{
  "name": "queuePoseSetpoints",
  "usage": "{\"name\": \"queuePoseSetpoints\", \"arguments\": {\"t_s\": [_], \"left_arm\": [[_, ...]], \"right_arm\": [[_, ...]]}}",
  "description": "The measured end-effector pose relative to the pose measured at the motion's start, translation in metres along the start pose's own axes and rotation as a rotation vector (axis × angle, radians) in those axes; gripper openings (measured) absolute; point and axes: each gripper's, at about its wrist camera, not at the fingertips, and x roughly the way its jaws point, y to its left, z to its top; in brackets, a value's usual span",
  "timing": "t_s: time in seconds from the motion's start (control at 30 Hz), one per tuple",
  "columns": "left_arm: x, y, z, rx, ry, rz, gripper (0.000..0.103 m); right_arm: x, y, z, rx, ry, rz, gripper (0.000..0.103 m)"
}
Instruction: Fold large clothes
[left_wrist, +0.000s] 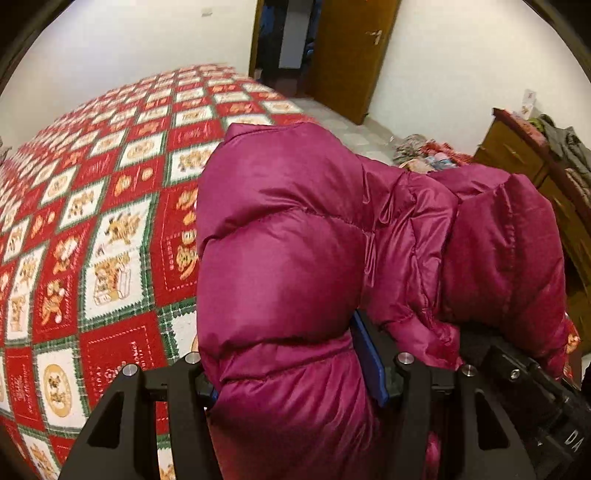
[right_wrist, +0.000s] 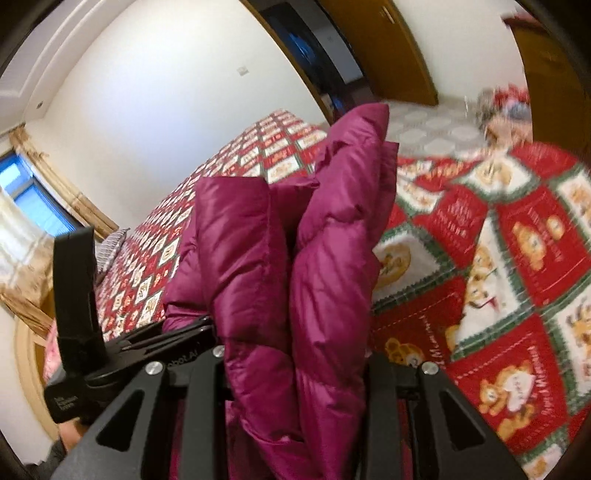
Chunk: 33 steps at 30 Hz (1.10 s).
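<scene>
Magenta puffer jacket (left_wrist: 280, 258) hung bunched above the red patchwork bed (left_wrist: 110, 221); we saw the left gripper (left_wrist: 295, 373) with fingers clamped on one thick fold, the right gripper (right_wrist: 295, 362) pinching another fold, narrower.

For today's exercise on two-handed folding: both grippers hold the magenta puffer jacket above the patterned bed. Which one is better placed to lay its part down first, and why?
Probably the left gripper. Its part of the jacket hangs over open bedspread; the right gripper holds its bunched part nearer the bed's foot edge.
</scene>
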Motion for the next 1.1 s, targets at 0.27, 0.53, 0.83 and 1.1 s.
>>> {"name": "queuePoseSetpoints", "arguments": {"t_s": [0.27, 0.53, 0.83, 1.1], "left_arm": [[0.028, -0.013, -0.001, 0.03, -0.02, 0.15, 0.098], [0.028, -0.006, -0.002, 0.01, -0.03, 0.146, 0.102], [0.027, -0.014, 0.0, 0.051, -0.044, 0.188, 0.102], [-0.014, -0.004, 0.024, 0.031, -0.164, 0.198, 0.102]], "right_arm": [[0.006, -0.051, -0.008, 0.209, 0.03, 0.028, 0.037], [-0.068, -0.024, -0.004, 0.036, -0.142, -0.171, 0.059], [-0.026, 0.06, 0.031, -0.313, -0.072, -0.318, 0.023], [0.006, -0.002, 0.012, -0.241, 0.004, -0.408, 0.02]]}}
